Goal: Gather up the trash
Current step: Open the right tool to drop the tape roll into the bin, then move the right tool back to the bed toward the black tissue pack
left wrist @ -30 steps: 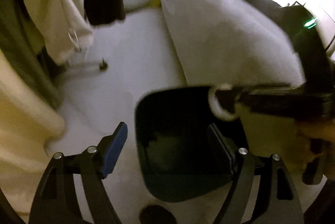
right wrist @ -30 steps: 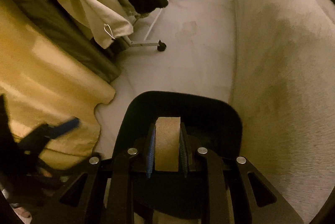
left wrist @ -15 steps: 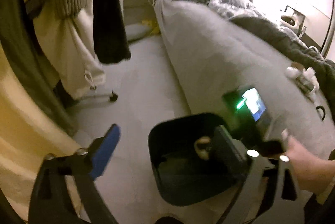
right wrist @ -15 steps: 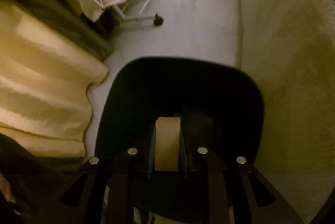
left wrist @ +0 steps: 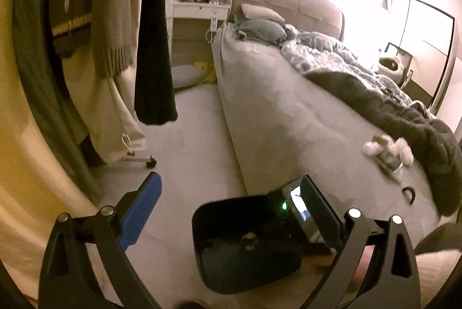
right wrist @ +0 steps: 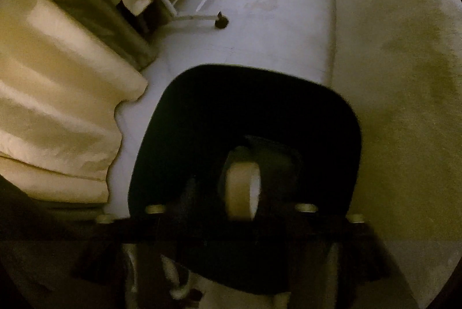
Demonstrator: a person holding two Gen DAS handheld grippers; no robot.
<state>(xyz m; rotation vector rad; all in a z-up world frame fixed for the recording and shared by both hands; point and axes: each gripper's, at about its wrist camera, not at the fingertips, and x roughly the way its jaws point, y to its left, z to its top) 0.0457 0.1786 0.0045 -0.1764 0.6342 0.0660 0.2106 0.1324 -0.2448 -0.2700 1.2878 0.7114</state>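
Now our right gripper (right wrist: pixel 231 210) has just been opening its fingers, and the pale cardboard tape-roll core (right wrist: pixel 241 187) sits loose between them, directly over the black plastic waste bin (right wrist: pixel 245 112) on the floor. Our left gripper (left wrist: pixel 231 210) stands wide open and holds nothing. More trash, white crumpled tissues (left wrist: pixel 387 148), lies on the grey bed (left wrist: pixel 288 112), ahead and right of the left fingers. Hanging clothes (left wrist: pixel 115 29) crowd the far side.
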